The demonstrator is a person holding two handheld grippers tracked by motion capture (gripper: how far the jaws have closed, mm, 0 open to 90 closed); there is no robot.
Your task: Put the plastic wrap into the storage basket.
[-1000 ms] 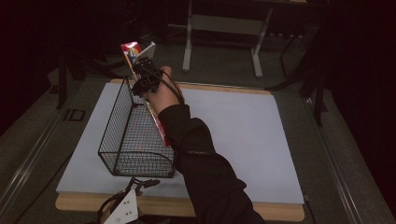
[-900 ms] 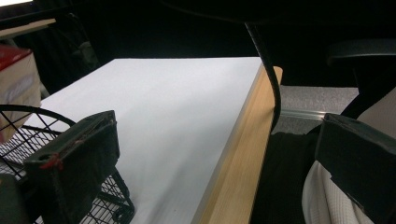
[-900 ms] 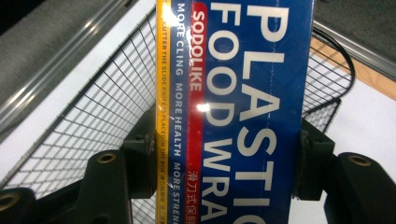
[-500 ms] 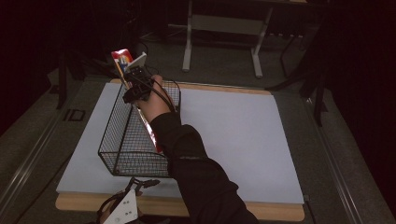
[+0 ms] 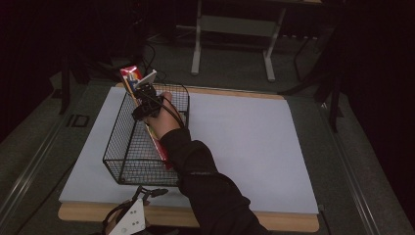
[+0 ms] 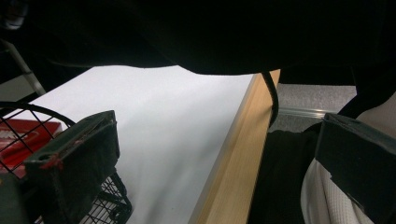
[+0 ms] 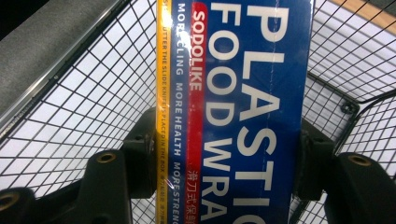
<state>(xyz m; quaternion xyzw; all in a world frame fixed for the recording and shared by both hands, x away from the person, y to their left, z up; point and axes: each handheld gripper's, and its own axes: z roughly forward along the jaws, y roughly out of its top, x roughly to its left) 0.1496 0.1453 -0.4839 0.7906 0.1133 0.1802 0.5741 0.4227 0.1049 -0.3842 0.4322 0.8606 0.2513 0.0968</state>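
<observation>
Overhead, right gripper [image 5: 145,93] clamped on plastic wrap box [image 5: 133,77], long axis tilted, top end away from the person, over wire basket [image 5: 122,147] on worktop [image 5: 244,142], left gripper [image 5: 128,223] at near edge; left gripper view, jaws apart, nothing between; right gripper view, box [image 7: 233,107] lettering legible, jaws pressing its sides.

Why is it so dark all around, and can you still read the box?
High view: room dark, only the white table bright, basket dim. Right gripper view: box sharp, letters readable, slight glare. Left gripper view: top in black shadow, jaws blurry.
</observation>
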